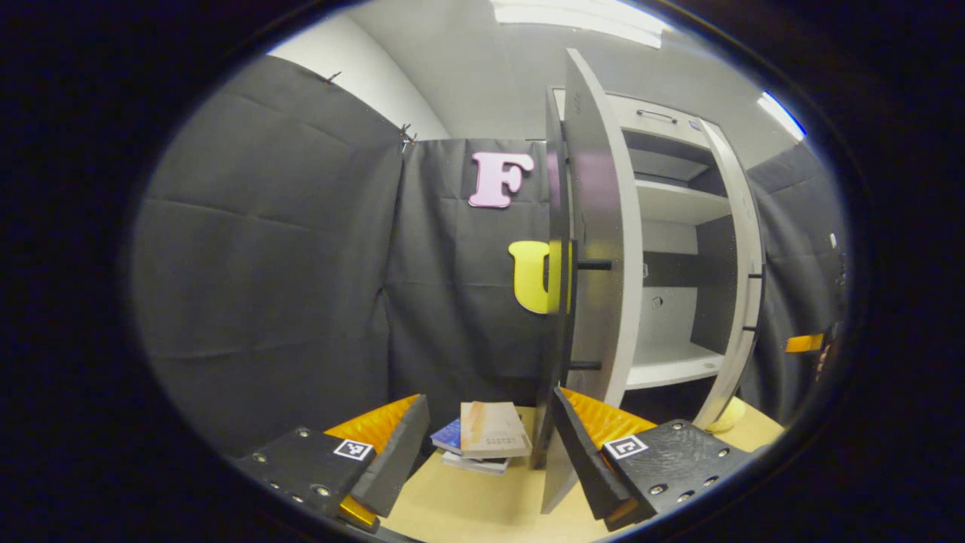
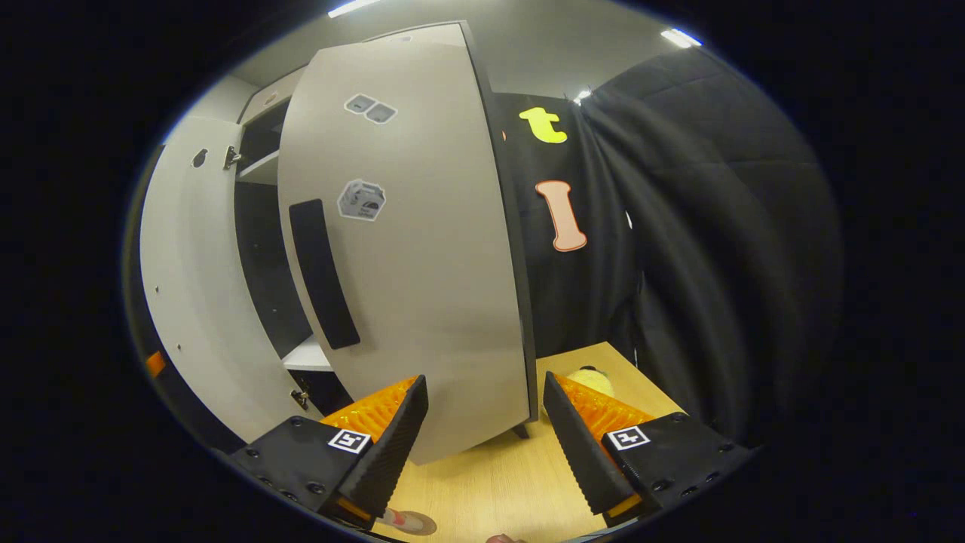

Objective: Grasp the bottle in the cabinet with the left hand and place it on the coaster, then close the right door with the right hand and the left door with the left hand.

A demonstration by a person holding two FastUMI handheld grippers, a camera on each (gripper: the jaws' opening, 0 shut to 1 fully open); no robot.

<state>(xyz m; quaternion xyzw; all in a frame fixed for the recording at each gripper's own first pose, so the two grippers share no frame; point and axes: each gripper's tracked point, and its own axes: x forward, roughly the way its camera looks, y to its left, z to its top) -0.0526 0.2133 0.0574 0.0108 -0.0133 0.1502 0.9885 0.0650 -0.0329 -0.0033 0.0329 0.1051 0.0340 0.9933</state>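
Observation:
In the left gripper view my left gripper (image 1: 488,398) is open and holds nothing. The cabinet's left door (image 1: 599,226) stands open just ahead, seen almost edge-on, with its lower corner beside my right-hand finger (image 1: 584,445). Behind it are the white shelves (image 1: 671,366); the right door (image 1: 742,249) is partly open. In the right gripper view my right gripper (image 2: 485,378) is open, close in front of the right door's outer face (image 2: 422,286) near its bottom edge. Whether it touches the door I cannot tell. Its black handle (image 2: 324,271) is up and to the left. A round coaster-like disc (image 2: 411,522) lies on the table below.
A stack of books (image 1: 486,437) lies on the wooden table (image 1: 467,505) ahead of the left gripper. A yellowish plush toy (image 2: 592,377) sits by the right door's outer corner. The left door's inner face (image 2: 196,286) shows at the left. Black cloth walls enclose both sides.

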